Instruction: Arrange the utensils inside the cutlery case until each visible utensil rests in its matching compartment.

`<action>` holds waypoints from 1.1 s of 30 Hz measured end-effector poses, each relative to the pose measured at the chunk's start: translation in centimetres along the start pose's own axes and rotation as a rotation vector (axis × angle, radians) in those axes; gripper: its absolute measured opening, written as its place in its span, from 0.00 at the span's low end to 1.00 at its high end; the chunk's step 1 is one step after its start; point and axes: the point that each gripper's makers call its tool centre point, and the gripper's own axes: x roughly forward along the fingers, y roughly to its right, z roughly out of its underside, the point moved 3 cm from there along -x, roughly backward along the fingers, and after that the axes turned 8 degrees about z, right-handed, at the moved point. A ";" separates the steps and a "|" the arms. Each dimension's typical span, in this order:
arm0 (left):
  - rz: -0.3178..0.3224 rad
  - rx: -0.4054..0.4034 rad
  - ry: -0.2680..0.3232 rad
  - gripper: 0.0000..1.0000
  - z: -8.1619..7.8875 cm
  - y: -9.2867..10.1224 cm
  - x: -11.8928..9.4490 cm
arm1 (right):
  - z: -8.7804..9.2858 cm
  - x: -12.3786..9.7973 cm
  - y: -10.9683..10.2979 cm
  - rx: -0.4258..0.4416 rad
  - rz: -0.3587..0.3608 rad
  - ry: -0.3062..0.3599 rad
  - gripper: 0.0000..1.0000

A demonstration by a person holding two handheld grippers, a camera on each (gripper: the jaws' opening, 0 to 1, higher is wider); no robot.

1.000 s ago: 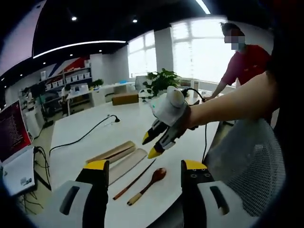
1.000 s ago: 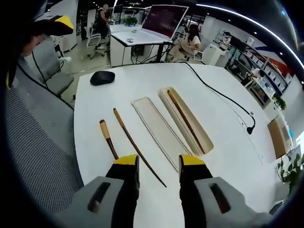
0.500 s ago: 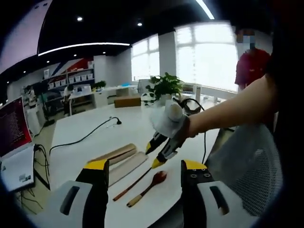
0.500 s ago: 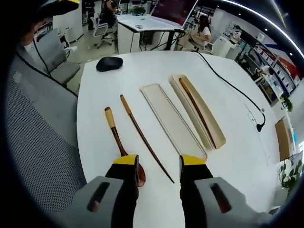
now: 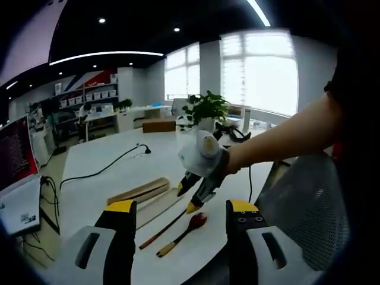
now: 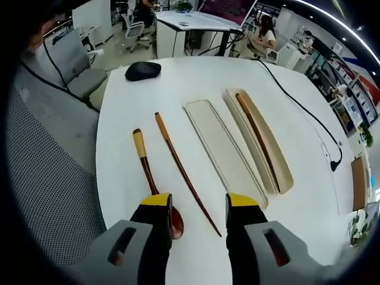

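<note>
A wooden spoon (image 6: 145, 166) and a loose dark chopstick (image 6: 181, 169) lie side by side on the white table (image 6: 119, 113). Beyond them is a flat beige case half (image 6: 222, 148). A deeper case tray (image 6: 279, 166) beside it has a second chopstick (image 6: 255, 133) in it. My right gripper (image 6: 199, 202) hovers open over the near ends of the spoon and the loose chopstick, and one jaw hides part of the spoon bowl. In the left gripper view a hand holds the right gripper (image 5: 186, 199) just above the spoon (image 5: 178, 234) and chopstick (image 5: 159, 228). My left gripper (image 5: 181, 206) stands open, back from the case (image 5: 139, 191).
A black mouse (image 6: 142, 70) lies at the table's far end and a black cable (image 6: 297, 101) runs past the tray. A grey mesh chair (image 6: 41, 160) stands along the table's near edge. Desks, a monitor and seated people fill the room behind.
The right gripper has come lower and nearer the spoon and loose chopstick. The left gripper has barely moved. The person in red has left the left gripper view.
</note>
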 end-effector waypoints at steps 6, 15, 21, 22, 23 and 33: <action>-0.009 -0.011 0.008 0.62 0.0 -0.2 -0.1 | -0.5 0.8 -0.4 -0.048 -0.027 -0.007 0.31; -0.009 0.009 -0.011 0.62 0.1 0.0 -0.1 | -1.2 1.7 -0.7 -0.115 -0.081 -0.012 0.29; -0.005 0.006 -0.018 0.62 0.2 0.1 0.0 | -1.1 2.3 -1.3 -0.142 -0.130 -0.021 0.29; -0.004 0.003 -0.018 0.62 0.2 0.1 0.0 | -1.1 2.4 -1.3 -0.142 -0.132 -0.020 0.29; -0.002 0.000 -0.018 0.62 0.2 0.1 0.0 | -1.2 2.5 -1.4 -0.142 -0.136 -0.020 0.28; 0.003 -0.005 -0.026 0.62 0.4 0.1 0.0 | -1.4 3.1 -1.9 -0.164 -0.170 -0.036 0.26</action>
